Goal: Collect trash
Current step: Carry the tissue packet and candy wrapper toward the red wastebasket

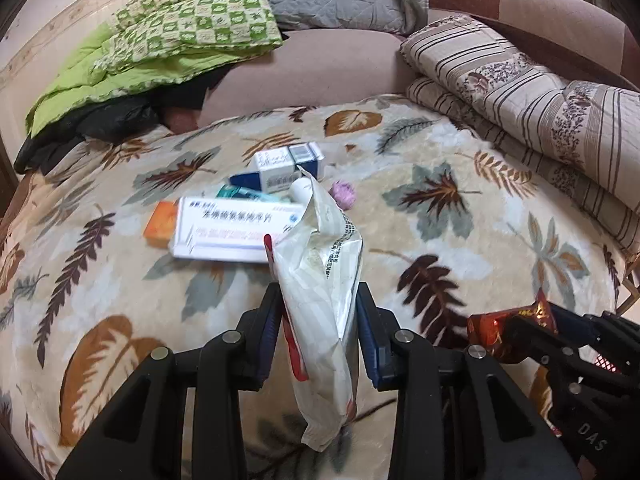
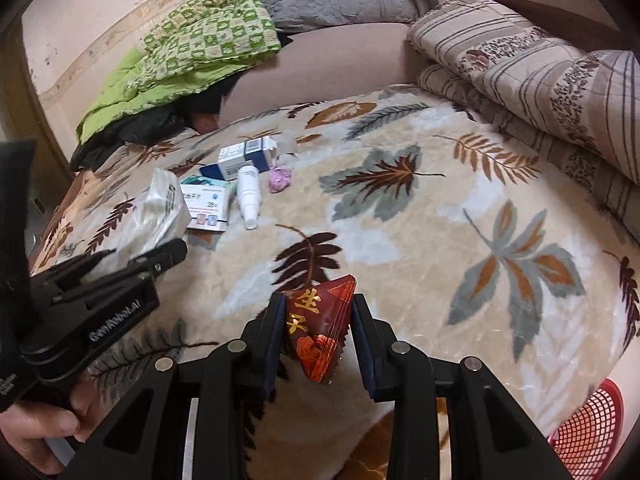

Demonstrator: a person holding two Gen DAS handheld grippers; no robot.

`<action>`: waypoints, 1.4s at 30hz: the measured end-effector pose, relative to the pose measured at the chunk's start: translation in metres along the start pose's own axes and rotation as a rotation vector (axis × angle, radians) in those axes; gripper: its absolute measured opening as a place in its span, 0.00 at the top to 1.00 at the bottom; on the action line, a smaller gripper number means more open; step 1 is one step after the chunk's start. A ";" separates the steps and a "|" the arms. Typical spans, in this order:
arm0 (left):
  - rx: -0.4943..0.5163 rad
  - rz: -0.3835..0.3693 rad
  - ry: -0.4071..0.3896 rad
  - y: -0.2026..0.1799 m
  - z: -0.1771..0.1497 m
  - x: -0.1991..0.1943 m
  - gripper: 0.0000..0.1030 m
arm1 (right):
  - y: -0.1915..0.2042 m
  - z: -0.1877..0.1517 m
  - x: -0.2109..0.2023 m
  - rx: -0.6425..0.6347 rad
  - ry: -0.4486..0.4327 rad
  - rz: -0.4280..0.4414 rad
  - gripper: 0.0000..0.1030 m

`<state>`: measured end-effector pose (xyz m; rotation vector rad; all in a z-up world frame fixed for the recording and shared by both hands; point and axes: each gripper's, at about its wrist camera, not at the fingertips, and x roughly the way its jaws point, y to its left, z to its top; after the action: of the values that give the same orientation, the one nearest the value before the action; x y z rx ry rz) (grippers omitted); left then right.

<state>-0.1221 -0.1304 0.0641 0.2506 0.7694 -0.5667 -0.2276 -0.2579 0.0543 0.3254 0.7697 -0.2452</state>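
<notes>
Above the leaf blanket, left claw gripping white wrapper; right claw pinching, apparently, red packet

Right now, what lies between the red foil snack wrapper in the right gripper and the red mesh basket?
Only bare leaf-patterned blanket. The right wrist view shows nothing lying between the red foil snack wrapper in the right gripper and the red mesh basket.

Leaf-print blanket carries medicine boxes, a white bottle, folded quilts
</notes>
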 end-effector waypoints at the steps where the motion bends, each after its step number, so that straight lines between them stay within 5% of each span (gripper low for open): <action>1: -0.009 -0.014 0.002 -0.001 0.002 0.002 0.66 | -0.004 0.002 0.001 0.007 0.002 -0.009 0.66; 13: 0.061 -0.077 0.047 -0.036 0.002 0.042 0.66 | -0.055 -0.010 -0.015 0.229 0.060 0.007 0.66; 20: 0.075 -0.158 0.044 -0.059 -0.008 0.022 0.66 | -0.066 -0.027 -0.050 0.144 -0.024 -0.127 0.66; 31: 0.132 -0.096 0.016 -0.067 -0.012 -0.035 0.66 | -0.082 -0.035 -0.051 0.172 -0.009 -0.123 0.66; 42: 0.095 -0.171 -0.021 -0.068 -0.010 -0.048 0.66 | -0.068 -0.037 -0.056 0.138 -0.012 -0.129 0.66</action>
<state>-0.1941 -0.1636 0.0907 0.2678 0.7492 -0.7678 -0.3128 -0.3016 0.0561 0.4045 0.7642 -0.4230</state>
